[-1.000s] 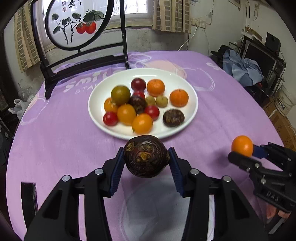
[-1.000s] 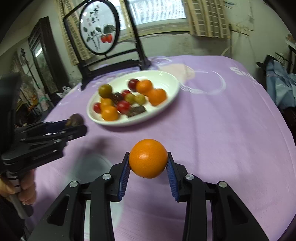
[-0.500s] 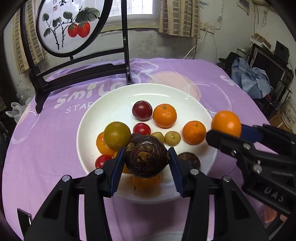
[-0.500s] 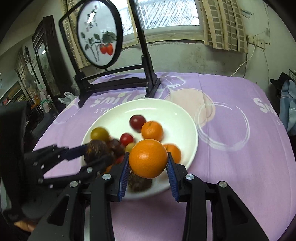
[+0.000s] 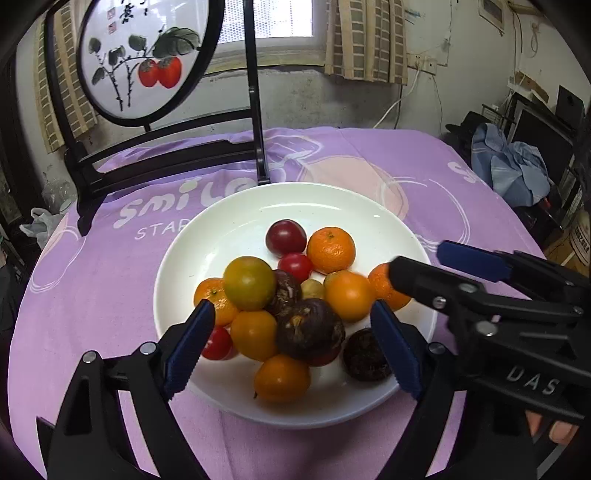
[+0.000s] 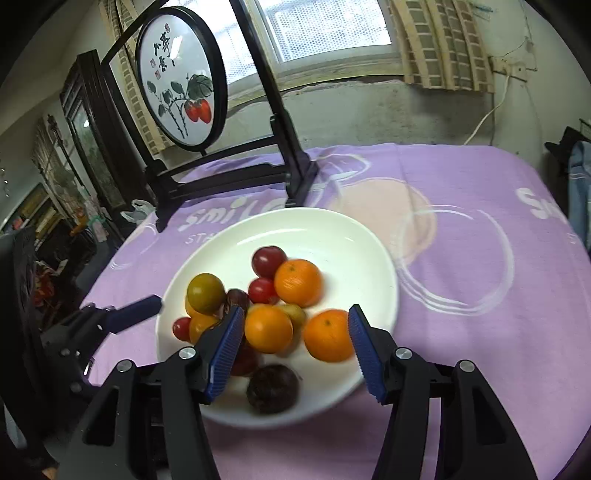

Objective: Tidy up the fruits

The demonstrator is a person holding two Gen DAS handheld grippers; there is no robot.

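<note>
A round table under a purple cloth (image 5: 369,162) printed with white rings and lettering fills both views; behind it runs a stained grey wall with a bright window (image 6: 325,29) and checked curtains (image 5: 365,40), and a heap of blue fabric (image 5: 517,166) lies off to the right; on the cloth's far side stands a dark wooden stand (image 5: 255,110) carrying a round painted panel (image 5: 144,55) of red fruit and leaves, its foot just behind the plate; the white plate (image 5: 221,229) sits near the table's middle, directly ahead of both tools, and holds the fruit in a loose pile toward its near half; the left gripper (image 5: 291,347) hangs above the near rim with its blue-padded fingers spread wide and nothing between them; the right gripper (image 6: 297,345) is likewise spread wide and empty over the plate's right side, and it partly hides the plate's right edge in the left view; a dark, wrinkled purple fruit (image 5: 309,334) rests on top of the pile beside a smooth orange (image 5: 349,295); around them lie a green-yellow fruit (image 5: 249,283), a mandarin (image 5: 330,249), a dark red plum (image 5: 285,236) and small red tomatoes (image 5: 295,266); the right view shows the fruit slightly blurred.
</note>
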